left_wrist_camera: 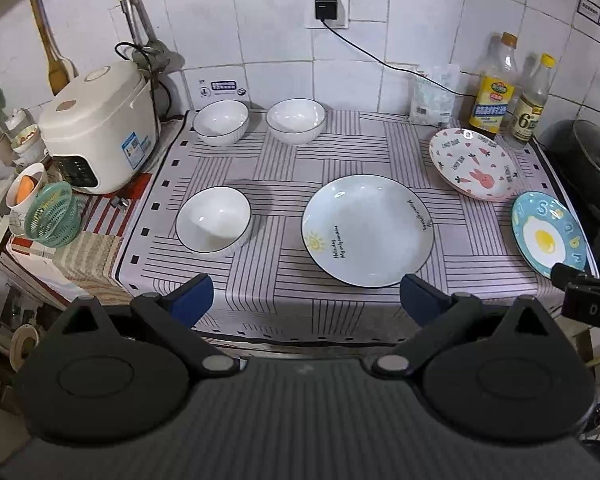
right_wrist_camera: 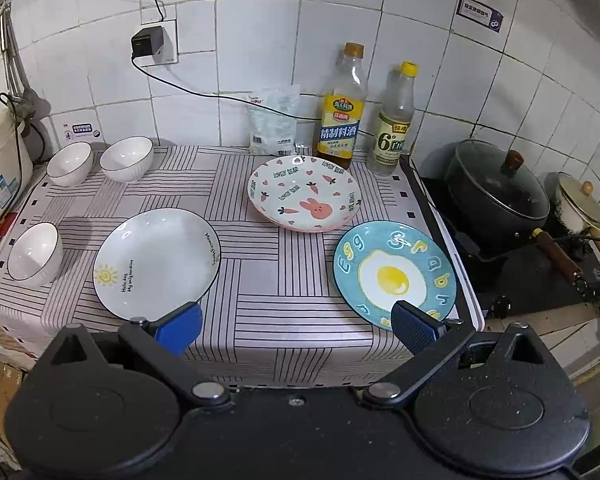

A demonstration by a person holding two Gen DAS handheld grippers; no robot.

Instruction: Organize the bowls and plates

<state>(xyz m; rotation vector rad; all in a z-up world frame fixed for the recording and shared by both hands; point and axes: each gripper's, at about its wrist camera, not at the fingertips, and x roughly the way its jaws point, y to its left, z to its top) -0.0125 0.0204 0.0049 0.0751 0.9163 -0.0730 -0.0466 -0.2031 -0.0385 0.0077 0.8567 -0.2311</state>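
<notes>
At the bottom of the left wrist view the left hand-held gripper (left_wrist_camera: 306,298) hangs with its jaws spread wide and nothing between them, above the near edge of the cloth-covered surface (left_wrist_camera: 276,280); the right hand-held gripper (right_wrist_camera: 296,328) is likewise wide apart and empty at the bottom of its own view. Just beyond the right one, at lower right, lies the blue egg plate (right_wrist_camera: 394,274), with one blue pad in front of its near rim. Centre-left in that view sits the white sun plate (right_wrist_camera: 156,262), and left of it one white bowl (right_wrist_camera: 36,254). Farther back, at centre, the pink rabbit plate (right_wrist_camera: 304,194) rests just in front of two bottles (right_wrist_camera: 342,112). Two more bowls (right_wrist_camera: 100,162) stand side by side at the upper left, near the wall. Nothing is stacked yet, so the job looks barely begun. A sound first move would likely be to take the egg plate by its near rim, pinching the lip squarely, lifting it level, and lowering it centred onto another plate. The glazed rim could slip.
</notes>
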